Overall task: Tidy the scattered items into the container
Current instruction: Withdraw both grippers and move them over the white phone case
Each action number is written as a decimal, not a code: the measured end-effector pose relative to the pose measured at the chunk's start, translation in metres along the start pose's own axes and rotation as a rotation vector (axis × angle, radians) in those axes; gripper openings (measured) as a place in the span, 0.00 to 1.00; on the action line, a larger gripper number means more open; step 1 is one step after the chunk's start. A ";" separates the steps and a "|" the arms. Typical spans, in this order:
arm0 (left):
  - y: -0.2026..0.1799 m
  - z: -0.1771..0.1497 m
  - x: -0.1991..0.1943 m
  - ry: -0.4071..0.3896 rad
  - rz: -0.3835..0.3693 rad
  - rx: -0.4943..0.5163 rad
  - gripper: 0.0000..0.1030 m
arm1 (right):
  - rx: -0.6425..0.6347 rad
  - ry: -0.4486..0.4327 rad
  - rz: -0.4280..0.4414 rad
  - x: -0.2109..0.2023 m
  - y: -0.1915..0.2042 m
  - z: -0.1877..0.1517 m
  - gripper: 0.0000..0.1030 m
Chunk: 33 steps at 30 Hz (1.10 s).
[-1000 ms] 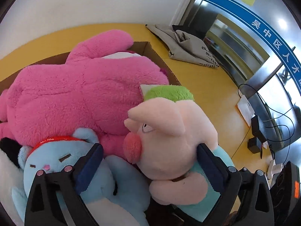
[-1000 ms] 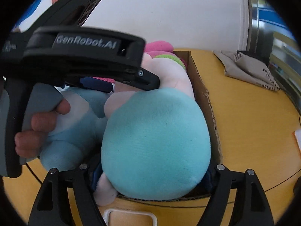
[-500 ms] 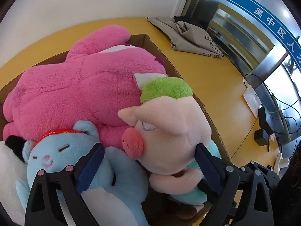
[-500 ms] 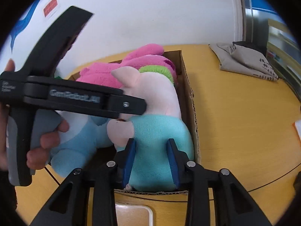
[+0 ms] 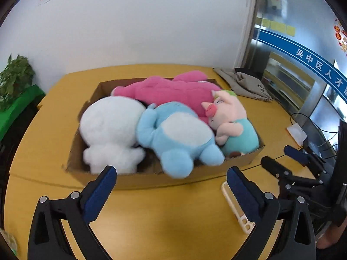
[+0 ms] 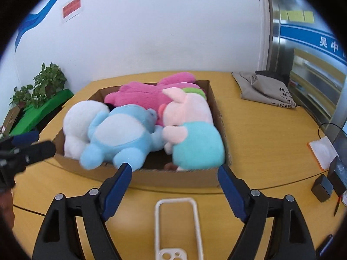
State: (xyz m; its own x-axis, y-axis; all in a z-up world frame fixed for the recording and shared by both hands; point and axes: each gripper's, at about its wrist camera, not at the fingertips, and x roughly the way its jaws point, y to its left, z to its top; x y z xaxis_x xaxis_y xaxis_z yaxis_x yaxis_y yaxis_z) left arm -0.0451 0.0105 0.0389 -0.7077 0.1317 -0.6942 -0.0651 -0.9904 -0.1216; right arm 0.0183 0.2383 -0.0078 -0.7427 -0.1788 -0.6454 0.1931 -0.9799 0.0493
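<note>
Right wrist alone shows black adapter.

Two near, downward-tilted wrist views from the table's front, sharing the toy-filled cardboard box.

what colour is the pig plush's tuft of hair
Green, clearest on the pig plush in the right wrist view.

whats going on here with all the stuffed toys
A person holding a gripper in each hand is tidying plush toys into a cardboard box. The pink plush, white plush, blue plush and pig plush all lie in it. The left gripper and right gripper are off the toys, jaws opening with nothing between them. A phone case lies on the table.
</note>
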 end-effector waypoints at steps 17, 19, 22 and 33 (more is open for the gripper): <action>0.007 -0.052 -0.035 -0.008 -0.034 -0.052 1.00 | -0.062 -0.020 -0.047 -0.029 0.023 -0.013 0.79; 0.006 -0.051 -0.034 0.000 -0.035 -0.053 1.00 | -0.058 -0.019 -0.049 -0.029 0.020 -0.014 0.79; 0.005 -0.051 -0.032 0.006 -0.041 -0.056 1.00 | -0.049 -0.016 -0.055 -0.027 0.015 -0.014 0.79; -0.006 -0.050 -0.023 0.031 -0.066 -0.038 1.00 | -0.019 -0.016 -0.059 -0.027 -0.005 -0.017 0.79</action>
State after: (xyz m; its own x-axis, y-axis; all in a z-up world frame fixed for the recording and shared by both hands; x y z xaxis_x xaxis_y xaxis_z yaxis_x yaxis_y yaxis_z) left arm 0.0066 0.0159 0.0198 -0.6803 0.1989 -0.7054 -0.0838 -0.9773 -0.1948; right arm 0.0485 0.2498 -0.0039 -0.7629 -0.1223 -0.6348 0.1608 -0.9870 -0.0031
